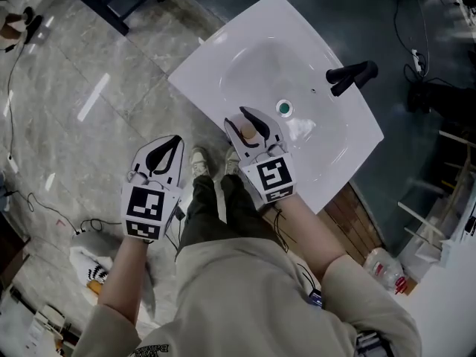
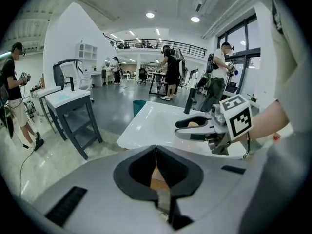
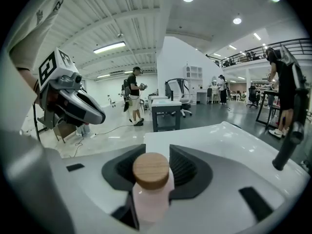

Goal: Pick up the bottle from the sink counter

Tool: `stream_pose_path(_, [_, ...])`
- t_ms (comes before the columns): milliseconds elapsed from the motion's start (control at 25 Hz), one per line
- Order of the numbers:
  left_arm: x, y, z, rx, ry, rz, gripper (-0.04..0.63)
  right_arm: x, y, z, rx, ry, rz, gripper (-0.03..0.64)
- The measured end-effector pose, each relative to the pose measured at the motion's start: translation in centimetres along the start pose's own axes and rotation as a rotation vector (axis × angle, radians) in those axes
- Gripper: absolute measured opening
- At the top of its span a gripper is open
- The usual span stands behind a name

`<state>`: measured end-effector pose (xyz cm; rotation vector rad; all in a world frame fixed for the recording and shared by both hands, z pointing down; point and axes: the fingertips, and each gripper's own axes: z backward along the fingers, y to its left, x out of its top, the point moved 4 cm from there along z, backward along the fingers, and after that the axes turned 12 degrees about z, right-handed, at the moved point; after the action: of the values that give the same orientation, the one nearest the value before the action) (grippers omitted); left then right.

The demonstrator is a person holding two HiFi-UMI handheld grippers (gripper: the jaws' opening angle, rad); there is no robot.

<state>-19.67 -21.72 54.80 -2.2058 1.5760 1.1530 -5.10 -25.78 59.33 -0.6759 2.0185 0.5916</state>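
While the right gripper (image 1: 245, 119) clamps it, the pink plastic bottle with a round wooden cap (image 3: 151, 179) is at the front rim of the white ceramic sink counter (image 1: 216, 58).
Its jaws press the bottle just under the cap, and I cannot tell if it is lifted. The smooth body may slip down through the pads, or tilt, if the lift is quick, and it would probably fall to the grey marble-tile floor (image 1: 89, 88). The left gripper (image 2: 156, 150) hangs closed and empty over that floor. Around is a large bright hall with people and grey tables.
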Motion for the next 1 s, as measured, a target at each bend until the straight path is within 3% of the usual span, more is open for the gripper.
stream_pose_path(440, [-0.6,0.0,-0.7,-0.018,0.007,0.019,0.008,0.0,0.4,-0.1,-0.048,0.016,0.110,0.074])
stream_pose_path(1000, [0.2,-0.4,-0.7,-0.020,0.013,0.011,0.008,0.6,-1.2,0.3,-0.026,0.022,0.000,0.064])
